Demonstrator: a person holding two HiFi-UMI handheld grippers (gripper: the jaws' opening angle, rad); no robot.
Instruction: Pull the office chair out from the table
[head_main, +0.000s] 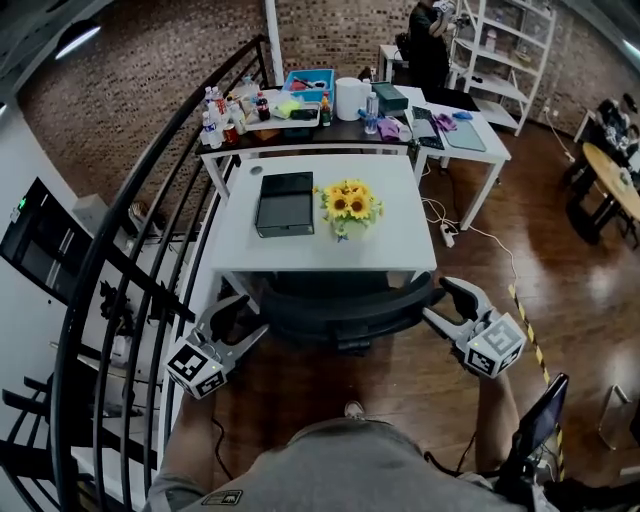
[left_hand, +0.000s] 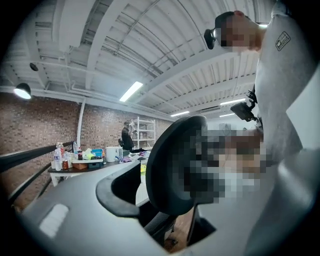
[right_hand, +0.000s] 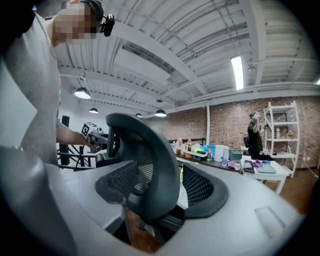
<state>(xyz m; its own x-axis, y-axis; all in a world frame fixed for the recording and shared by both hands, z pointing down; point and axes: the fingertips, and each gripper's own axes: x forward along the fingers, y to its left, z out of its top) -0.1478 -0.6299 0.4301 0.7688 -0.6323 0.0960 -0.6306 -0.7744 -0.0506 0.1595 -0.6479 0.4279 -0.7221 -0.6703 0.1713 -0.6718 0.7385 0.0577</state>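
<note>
Office chair (head_main: 345, 305) backrest between parted fingers (head_main: 462, 294), left gripper (head_main: 246, 318) one side, right gripper (head_main: 445, 303) other.

Chair (head_main: 345, 310) tucked under counter (head_main: 300, 258) near edge. On counter: flat box (head_main: 285, 203) left of centre, sunflowers (head_main: 349, 203) just right of it. Second counter (head_main: 340, 130) directly behind. Left tool (head_main: 253, 314) off counter's near-left corner, right tool (head_main: 436, 298) off near-right.

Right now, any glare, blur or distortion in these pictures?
Head view: fisheye bows the black railing, light even, no glare. Left gripper view: ceiling strip light blown out. Right gripper view: chair back sharp, corners dark.
</note>
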